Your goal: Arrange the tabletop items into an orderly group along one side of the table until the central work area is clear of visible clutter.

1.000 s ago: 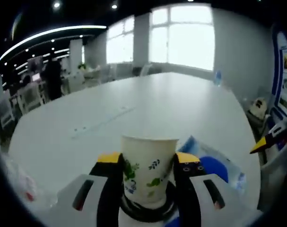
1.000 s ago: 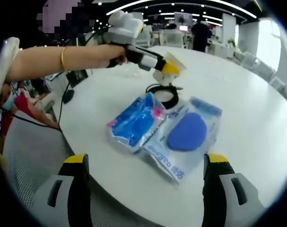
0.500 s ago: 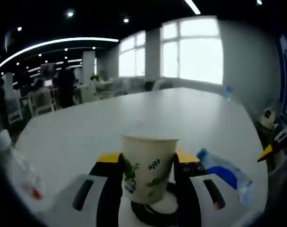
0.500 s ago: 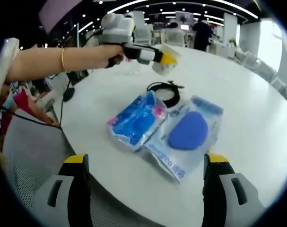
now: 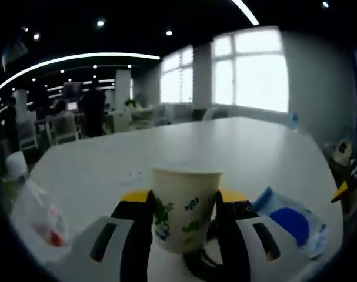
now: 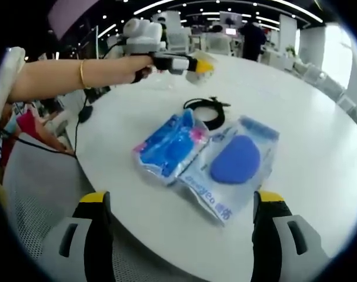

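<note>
Early on, I reckon: my L gripper [image 5: 183,205] clamps the cup [image 5: 184,207] aloft, R gripper [image 6: 181,226] wide open w/ nothing, packs [image 6: 209,158] + cable [image 6: 209,110] at 12 unsorted

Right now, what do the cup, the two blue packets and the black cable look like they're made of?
Cup: likely paper, matte off-white with a printed leaf pattern. Packets: probably thin plastic film, glossy and crinkled, partly see-through. Cable: seemingly rubber or plastic sheathing, dull black, coiled loosely.
</note>
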Demonstrator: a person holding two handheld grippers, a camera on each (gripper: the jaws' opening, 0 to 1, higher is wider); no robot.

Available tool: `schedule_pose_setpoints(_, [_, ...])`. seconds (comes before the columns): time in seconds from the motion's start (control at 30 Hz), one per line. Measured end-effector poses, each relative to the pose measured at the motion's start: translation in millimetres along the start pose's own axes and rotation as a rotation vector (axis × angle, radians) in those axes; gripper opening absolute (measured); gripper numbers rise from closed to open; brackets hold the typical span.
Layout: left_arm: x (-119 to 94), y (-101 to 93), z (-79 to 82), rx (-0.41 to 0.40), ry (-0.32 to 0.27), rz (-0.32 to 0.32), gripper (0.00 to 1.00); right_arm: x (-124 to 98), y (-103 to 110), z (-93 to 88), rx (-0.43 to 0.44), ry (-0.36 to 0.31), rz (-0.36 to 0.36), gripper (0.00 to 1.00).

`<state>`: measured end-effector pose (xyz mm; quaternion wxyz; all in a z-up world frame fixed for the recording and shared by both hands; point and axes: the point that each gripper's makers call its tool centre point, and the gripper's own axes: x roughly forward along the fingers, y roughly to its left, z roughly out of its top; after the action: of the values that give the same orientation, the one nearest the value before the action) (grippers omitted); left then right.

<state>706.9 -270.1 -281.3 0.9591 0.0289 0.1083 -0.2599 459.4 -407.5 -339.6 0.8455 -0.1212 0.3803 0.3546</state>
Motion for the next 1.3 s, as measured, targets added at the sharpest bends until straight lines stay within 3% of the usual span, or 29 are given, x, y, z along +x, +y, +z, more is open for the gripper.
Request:
schedule_pose_setpoints(0.37, [-1.0,24.1,-6.3,-0.033,-0.037,0.071,0.39,3.1,-0.6,-5.4,-0.003,0.027,-0.002,0.99])
schedule_pose_setpoints(0.67, [-5.4,57.0,-17.0,-0.059,-0.057,0.176,0.39,4.9,2.0,-6.9,0.006,0.033,0.011,0.99])
schedule_pose_setpoints(0.87, [-7.1,73.0,-24.7,-0.125,-0.079,0.216,0.39,5.1,1.6,-9.7,0.016,0.044,0.012,0.99])
schedule_pose_setpoints(1.1, [-5.5,84.2,-23.7,-0.134,-0.118,0.219,0.39,5.7,2.2,-13.0,0.022,0.058,0.018,0.99])
schedule_pose_setpoints(1.3, [-1.4,89.5,-34.9,-0.073,-0.091,0.249,0.39,6.1,3.7,-15.1,0.035,0.063,0.028,0.99])
